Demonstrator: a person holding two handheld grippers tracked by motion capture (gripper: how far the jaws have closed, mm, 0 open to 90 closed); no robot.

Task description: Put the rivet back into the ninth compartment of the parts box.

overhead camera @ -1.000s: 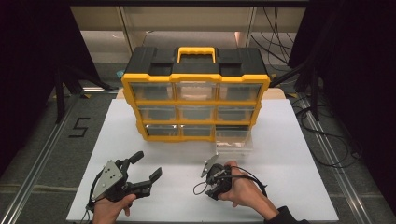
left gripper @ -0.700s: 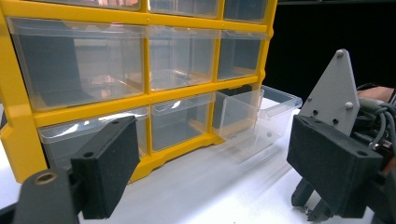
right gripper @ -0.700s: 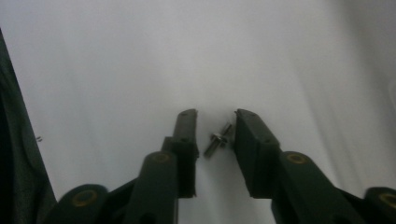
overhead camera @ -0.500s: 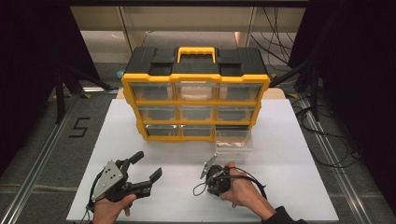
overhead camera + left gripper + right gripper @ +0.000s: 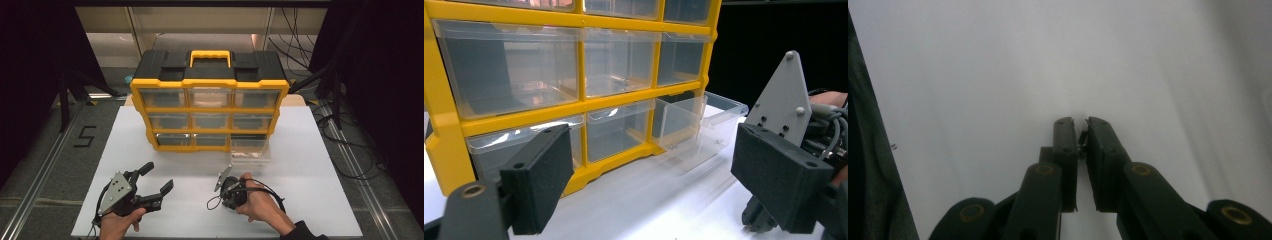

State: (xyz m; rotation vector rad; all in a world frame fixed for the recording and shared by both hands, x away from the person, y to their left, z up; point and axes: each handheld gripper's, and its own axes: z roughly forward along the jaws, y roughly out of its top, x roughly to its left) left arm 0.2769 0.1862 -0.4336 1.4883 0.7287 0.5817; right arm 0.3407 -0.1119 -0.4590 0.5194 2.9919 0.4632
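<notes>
Left gripper (image 5: pixel 156 186): my left hand (image 5: pixel 117 225) holds it low at the near left of the worktop (image 5: pixel 310 150), its jaws spread wide with nothing between them, pointing toward the organiser.
Left gripper view: the two black jaws frame the lower drawers, with the grey plate of my other gripper close by at the right edge.
Organiser (image 5: pixel 210 102): a yellow and black drawer cabinet with a yellow carry handle stands at the far middle of the worktop, three rows of three clear drawers facing me.
Open drawer (image 5: pixel 250 150): the bottom right clear drawer (image 5: pixel 704 125) is pulled out toward me, and I cannot tell whether anything lies in it.
Right gripper (image 5: pixel 1081 131): my right hand (image 5: pixel 260 205) holds it near the front of the worktop, just before the open drawer and apart from it, tips pressed down at the white surface.
Right jaws: nearly closed, a thin gap left, with a tiny dark thing (image 5: pixel 1081 136) pinched at the tips; too small to tell what it is.
</notes>
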